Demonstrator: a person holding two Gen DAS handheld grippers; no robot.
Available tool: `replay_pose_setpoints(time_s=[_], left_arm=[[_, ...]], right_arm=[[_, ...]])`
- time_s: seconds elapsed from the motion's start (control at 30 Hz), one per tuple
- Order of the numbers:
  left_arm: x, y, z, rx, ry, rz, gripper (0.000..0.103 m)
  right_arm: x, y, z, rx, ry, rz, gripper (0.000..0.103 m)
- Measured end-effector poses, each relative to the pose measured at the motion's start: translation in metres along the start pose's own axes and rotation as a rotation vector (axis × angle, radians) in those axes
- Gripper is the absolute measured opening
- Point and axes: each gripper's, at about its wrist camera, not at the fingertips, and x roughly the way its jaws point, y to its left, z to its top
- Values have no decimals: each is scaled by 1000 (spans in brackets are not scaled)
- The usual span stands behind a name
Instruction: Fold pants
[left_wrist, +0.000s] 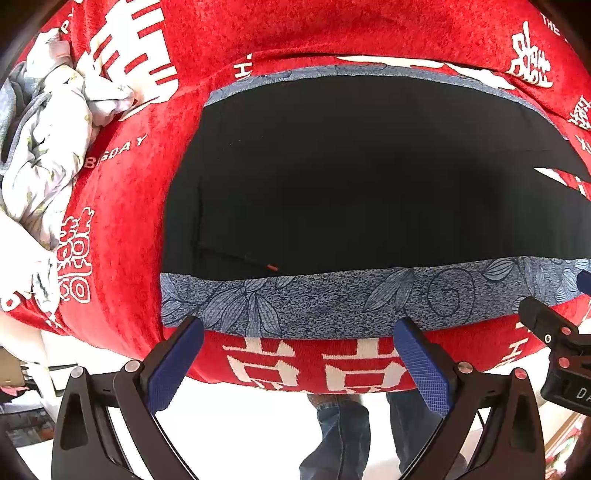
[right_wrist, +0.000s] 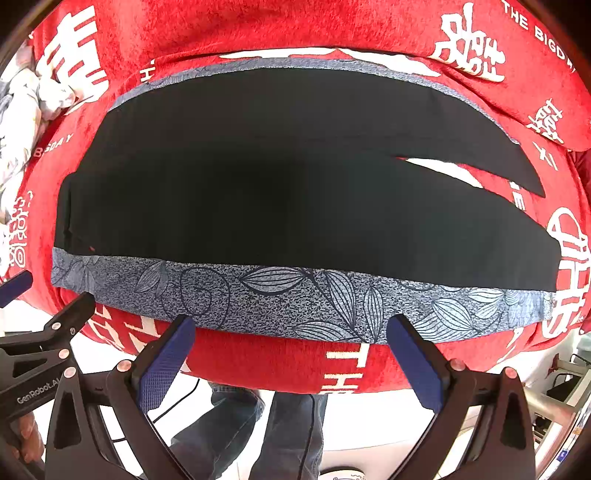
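Black pants (left_wrist: 351, 177) with blue-grey leaf-print side stripes (left_wrist: 332, 302) lie flat on a red cloth (left_wrist: 122, 206), waist to the left, legs splitting to the right (right_wrist: 443, 170). My left gripper (left_wrist: 301, 332) is open, its blue pads at the near stripe edge by the waist end. My right gripper (right_wrist: 290, 328) is open at the same near edge (right_wrist: 280, 295), further toward the legs. The right gripper also shows in the left wrist view (left_wrist: 554, 332); the left gripper also shows in the right wrist view (right_wrist: 48, 325).
A crumpled pile of pale floral clothes (left_wrist: 48, 147) lies on the red cloth at the left. The table's near edge (left_wrist: 314, 373) is just below the grippers. The person's jeans-clad legs (right_wrist: 288, 424) stand on a white floor below it.
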Motion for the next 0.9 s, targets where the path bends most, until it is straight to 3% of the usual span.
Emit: replay_pose_setpoints(time_s=[0.1,0.9], left_arm=[[0,4,7,-4,13,-26,103],[5,17,12,-19,33,6,103]], right_arm=[[1,1,0,-2,4,1,103],[10,4,-1,6,35,10,103]])
